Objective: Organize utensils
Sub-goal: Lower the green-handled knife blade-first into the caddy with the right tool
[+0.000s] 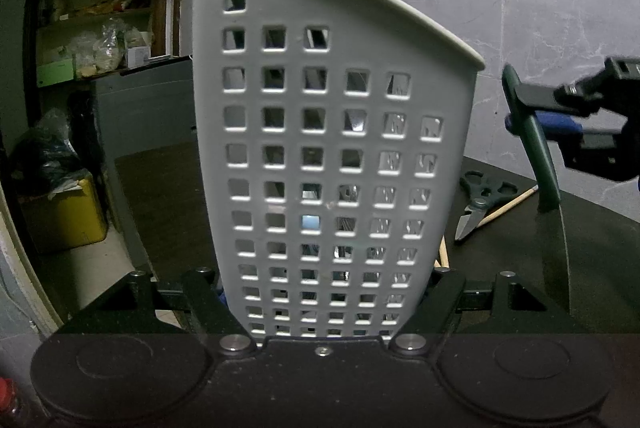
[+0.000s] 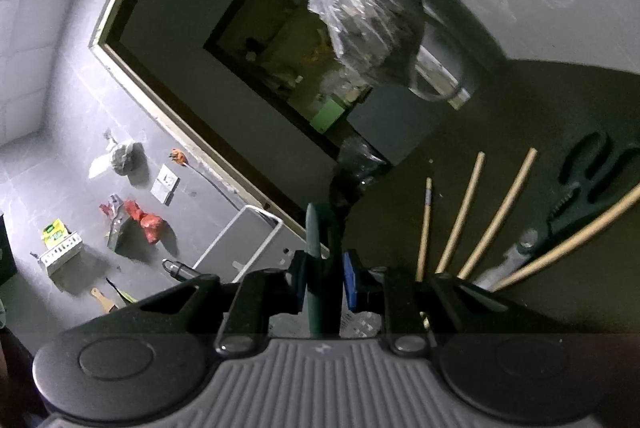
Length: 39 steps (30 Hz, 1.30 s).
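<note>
Between the two black fingers of the left gripper [image 1: 326, 292] stands a pale grey perforated utensil caddy [image 1: 320, 132], upright and filling the middle of the left wrist view; the fingers clamp its lower sides, one on each flank, and its curved rim slopes down from upper left to right. Through the square holes, glints of metal utensils show inside, too small to tell apart. To the right of the caddy, the right gripper [image 1: 528, 112] reaches in from the edge of the view with its fingers closed on the dark green handle of a knife [image 1: 538, 156]. The knife hangs nearly upright, handle on top and its blade pointing down toward the dark counter [image 1: 600, 248], close beside the caddy but apart from it. In the right wrist view the same green handle runs straight up the middle between the blue-padded fingers [image 2: 350, 280], pinched on both sides. Behind the knife on the counter lie a pair of dark-handled scissors [image 1: 476, 204], blades pointing toward the camera, and several wooden chopsticks [image 2: 460, 216] fanned out side by side, one of them crossing over the scissors.
</note>
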Tool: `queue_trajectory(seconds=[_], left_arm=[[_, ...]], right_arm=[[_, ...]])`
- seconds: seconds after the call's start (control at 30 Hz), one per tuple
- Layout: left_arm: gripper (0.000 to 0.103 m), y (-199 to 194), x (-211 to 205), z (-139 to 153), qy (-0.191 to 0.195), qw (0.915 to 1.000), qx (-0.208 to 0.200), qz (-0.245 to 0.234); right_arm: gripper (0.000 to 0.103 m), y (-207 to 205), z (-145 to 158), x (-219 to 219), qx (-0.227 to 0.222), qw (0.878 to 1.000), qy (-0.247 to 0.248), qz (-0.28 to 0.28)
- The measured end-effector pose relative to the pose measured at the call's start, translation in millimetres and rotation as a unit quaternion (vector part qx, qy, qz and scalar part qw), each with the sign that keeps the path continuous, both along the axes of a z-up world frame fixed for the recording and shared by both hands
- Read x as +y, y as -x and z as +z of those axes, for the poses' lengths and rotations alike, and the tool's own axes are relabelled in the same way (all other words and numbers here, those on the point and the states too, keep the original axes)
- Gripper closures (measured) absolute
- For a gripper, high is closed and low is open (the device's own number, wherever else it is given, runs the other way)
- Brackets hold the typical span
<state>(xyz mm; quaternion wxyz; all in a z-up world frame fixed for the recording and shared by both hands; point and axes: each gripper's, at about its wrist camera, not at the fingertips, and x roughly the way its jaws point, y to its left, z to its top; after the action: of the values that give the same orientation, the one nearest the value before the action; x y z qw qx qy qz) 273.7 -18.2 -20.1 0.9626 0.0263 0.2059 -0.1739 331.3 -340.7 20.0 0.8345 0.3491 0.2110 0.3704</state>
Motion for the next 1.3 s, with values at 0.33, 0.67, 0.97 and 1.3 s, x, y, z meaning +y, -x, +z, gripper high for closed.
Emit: queue_trajectory(seconds=[0.33, 0.67, 0.97, 1.3], left_arm=[[0.028, -4, 4, 1, 0.001, 1.0000, 0.002, -0.007], [0.028, -5, 7, 1, 0.001, 0.9999, 0.003, -0.010], [0.028, -6, 9, 1, 0.003, 0.9999, 0.004, -0.014], [0.028, -9, 10, 2, 0.003, 0.9999, 0.005, -0.016]], right_arm=[[0.082, 2, 36, 5, -0.050, 0.999, 0.010, -0.008], [0.082, 2, 101, 13, -0.133, 0.991, 0.008, -0.006], [0.082, -8, 145, 44, -0.184, 0.983, 0.001, 0.018], [0.082, -15, 147, 87, -0.229, 0.973, 0.024, 0.007]])
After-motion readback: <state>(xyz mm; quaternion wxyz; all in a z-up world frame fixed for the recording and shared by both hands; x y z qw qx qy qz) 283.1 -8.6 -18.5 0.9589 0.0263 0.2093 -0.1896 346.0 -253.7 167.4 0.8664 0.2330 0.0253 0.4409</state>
